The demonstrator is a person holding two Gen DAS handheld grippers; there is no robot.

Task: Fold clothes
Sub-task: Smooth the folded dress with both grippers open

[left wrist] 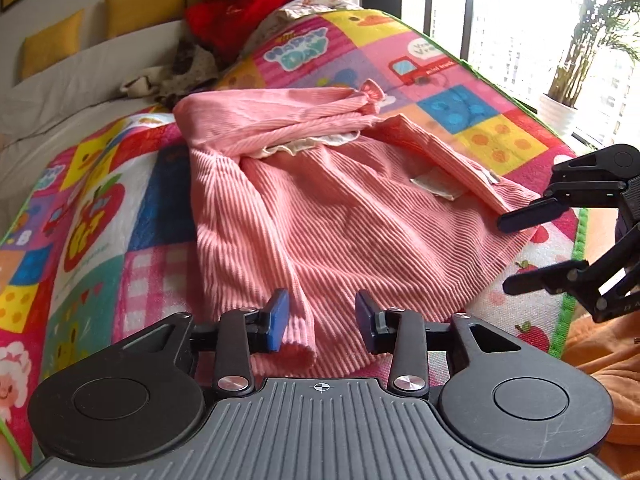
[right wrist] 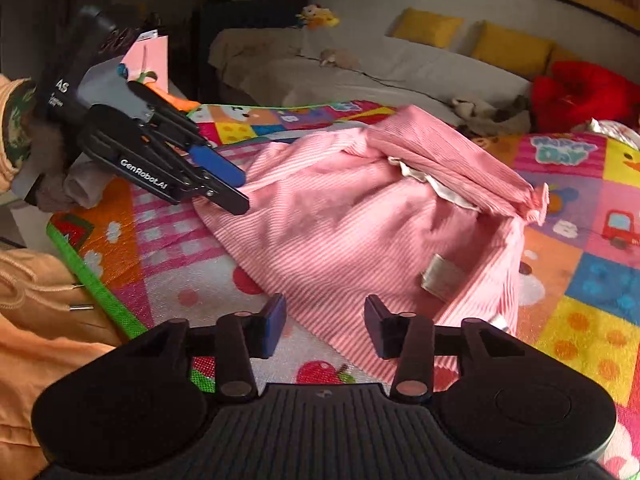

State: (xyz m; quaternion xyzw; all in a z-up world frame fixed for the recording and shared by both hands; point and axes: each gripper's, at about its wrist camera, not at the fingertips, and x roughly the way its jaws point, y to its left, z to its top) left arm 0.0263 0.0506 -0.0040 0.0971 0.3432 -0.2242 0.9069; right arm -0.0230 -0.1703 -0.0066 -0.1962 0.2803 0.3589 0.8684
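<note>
The left gripper (left wrist: 321, 318) and right gripper (right wrist: 325, 326) both hover spread, pinching nothing, over the near hem of the pink ribbed garment (left wrist: 320, 200) — crumpled mid-mat. A shallow bite could snag one layer only. Under it lies a colourful play mat (left wrist: 92, 216); beyond, a grey sofa (right wrist: 360, 68).

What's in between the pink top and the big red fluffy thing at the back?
In the left wrist view, a crumpled beige patterned cloth lies between the pink top and the red fluffy thing, partly on the colourful mat.

Patchwork play mat (left wrist: 100, 208), yellow cushions (right wrist: 512, 46), potted plant (left wrist: 576, 76).
</note>
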